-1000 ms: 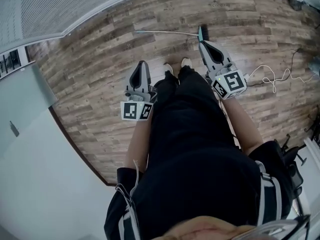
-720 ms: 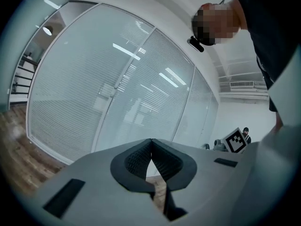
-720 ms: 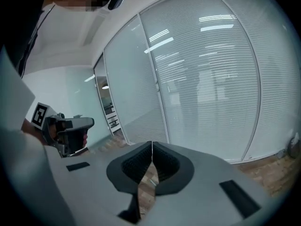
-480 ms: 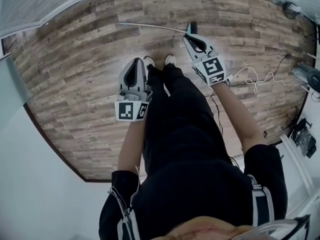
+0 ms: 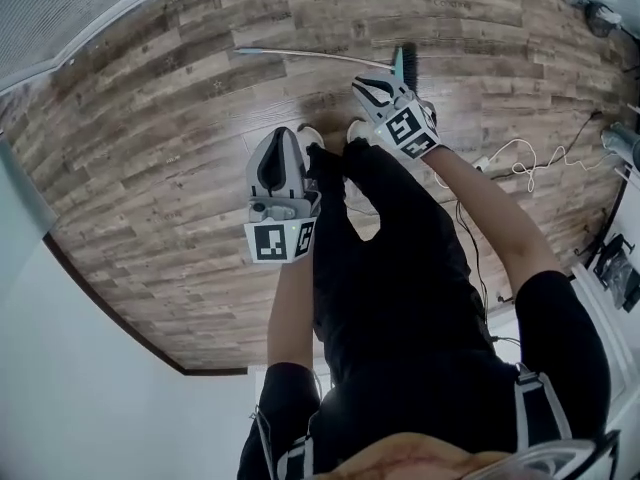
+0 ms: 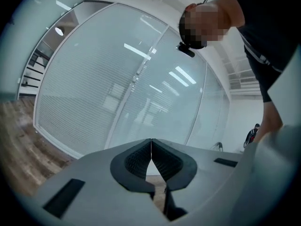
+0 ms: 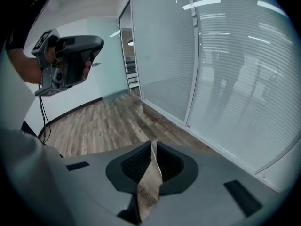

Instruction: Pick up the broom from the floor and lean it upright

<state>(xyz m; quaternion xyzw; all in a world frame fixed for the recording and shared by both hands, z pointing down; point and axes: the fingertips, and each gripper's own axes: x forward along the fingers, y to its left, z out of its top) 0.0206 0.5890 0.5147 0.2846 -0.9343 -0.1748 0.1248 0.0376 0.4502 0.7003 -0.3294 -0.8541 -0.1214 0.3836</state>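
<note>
The broom (image 5: pixel 310 58) lies flat on the wood floor at the top of the head view, its thin pale handle running left from a teal head (image 5: pixel 403 65). My right gripper (image 5: pixel 363 86) hangs just short of the broom head, tilted down, jaws shut and empty. In the right gripper view the right gripper (image 7: pixel 152 144) shows only floor past its tips, and the broom is out of sight. My left gripper (image 5: pixel 282 133) is lower left of the broom, beside the person's shoes, shut and empty. In the left gripper view the left gripper (image 6: pixel 151 140) points nearly level at a glass wall.
The person's white shoes (image 5: pixel 311 136) stand between the grippers. A white cable (image 5: pixel 520 158) loops on the floor at the right. A glass wall with blinds (image 7: pixel 235 69) bounds the floor (image 5: pixel 150 148) beyond the broom. Dark gear (image 5: pixel 612 268) sits at the right edge.
Both grippers have sunk toward the floor as the person bends over. The right gripper has tipped downward and come close to the broom head. Both stay shut.
</note>
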